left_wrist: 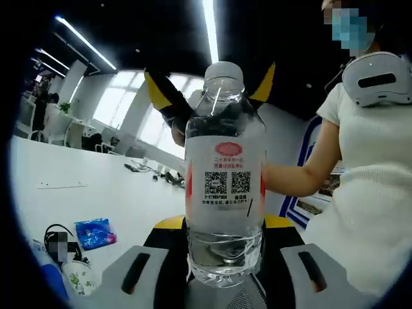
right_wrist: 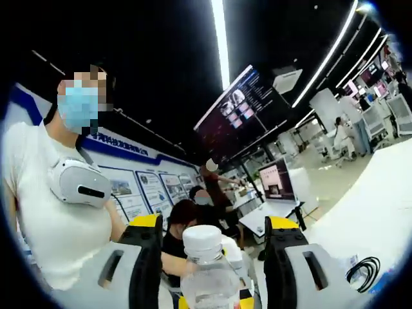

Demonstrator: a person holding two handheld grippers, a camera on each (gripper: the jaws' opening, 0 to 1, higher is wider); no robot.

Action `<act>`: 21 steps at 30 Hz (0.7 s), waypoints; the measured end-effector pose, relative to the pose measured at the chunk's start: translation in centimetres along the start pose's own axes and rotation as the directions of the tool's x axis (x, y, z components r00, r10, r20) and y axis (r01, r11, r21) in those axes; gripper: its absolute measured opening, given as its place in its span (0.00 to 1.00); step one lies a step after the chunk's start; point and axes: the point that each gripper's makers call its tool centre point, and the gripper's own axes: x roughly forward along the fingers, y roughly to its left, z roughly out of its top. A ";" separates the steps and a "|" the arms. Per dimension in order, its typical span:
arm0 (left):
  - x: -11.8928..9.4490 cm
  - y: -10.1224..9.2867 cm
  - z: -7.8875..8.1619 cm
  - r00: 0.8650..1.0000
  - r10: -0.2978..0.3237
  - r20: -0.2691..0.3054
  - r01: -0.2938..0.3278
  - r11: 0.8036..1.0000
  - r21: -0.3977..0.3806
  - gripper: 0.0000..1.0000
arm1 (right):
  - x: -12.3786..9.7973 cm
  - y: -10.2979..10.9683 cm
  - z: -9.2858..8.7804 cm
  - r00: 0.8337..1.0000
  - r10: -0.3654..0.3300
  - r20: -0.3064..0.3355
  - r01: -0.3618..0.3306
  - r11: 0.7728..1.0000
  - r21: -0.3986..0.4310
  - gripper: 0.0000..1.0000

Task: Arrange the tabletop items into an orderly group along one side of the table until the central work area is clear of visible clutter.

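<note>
The left hand-held gripper holds a water bottle upright above the surface; the right hand-held gripper gapes around its cap.

bottle blocks ahead | white table open left | blue packet near

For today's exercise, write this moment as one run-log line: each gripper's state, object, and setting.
left gripper: shut on water bottle, lifted | right gripper: open, fingers flanking bottle cap | white table: blue packet, black cable

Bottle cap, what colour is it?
White, on the clear water bottle; the cap shows best in the left gripper view.
</note>
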 end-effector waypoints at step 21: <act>-2.7 5.3 0.0 0.938 0.346 0.033 -0.347 0.931 0.116 0.81 | -0.2 -2.7 -1.1 0.995 -0.092 -0.037 0.087 0.990 -0.114 0.18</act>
